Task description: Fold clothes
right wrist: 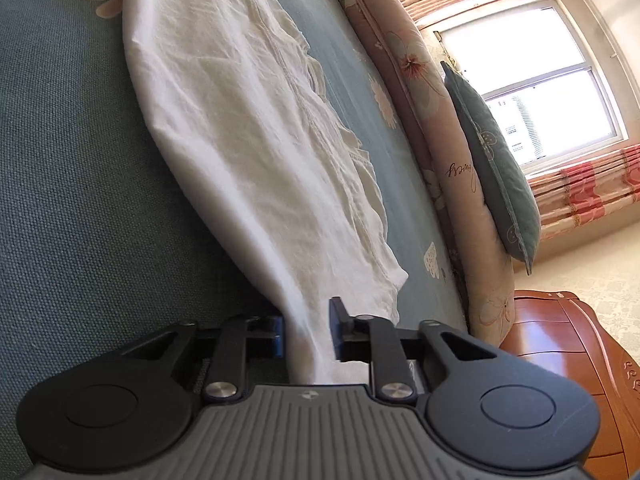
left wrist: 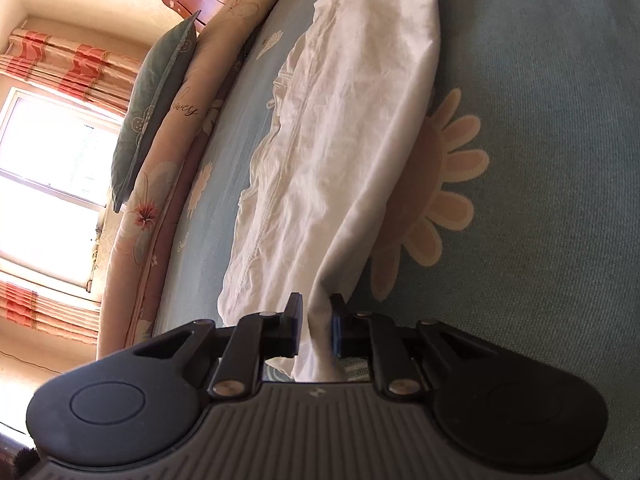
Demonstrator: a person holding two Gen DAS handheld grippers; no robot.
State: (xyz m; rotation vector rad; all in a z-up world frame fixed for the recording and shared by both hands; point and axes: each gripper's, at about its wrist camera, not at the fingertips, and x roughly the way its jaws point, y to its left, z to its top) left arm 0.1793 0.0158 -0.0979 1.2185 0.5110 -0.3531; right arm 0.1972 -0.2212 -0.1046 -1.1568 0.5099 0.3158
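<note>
While both grippers, left (left wrist: 316,330) and right (right wrist: 307,332), pinch opposite ends of the white garment (left wrist: 340,128), open blue bedspread (left wrist: 540,160) lies alongside.

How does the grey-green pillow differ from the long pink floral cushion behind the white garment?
The grey-green pillow is plain dusty green with faint outlined flowers; the pink floral cushion has printed blossoms and script lettering. The pillow is short and stands propped up on edge; the cushion runs long along the bed's far side. The pillow leans against the cushion, on its window side. Both are soft bedding.
</note>
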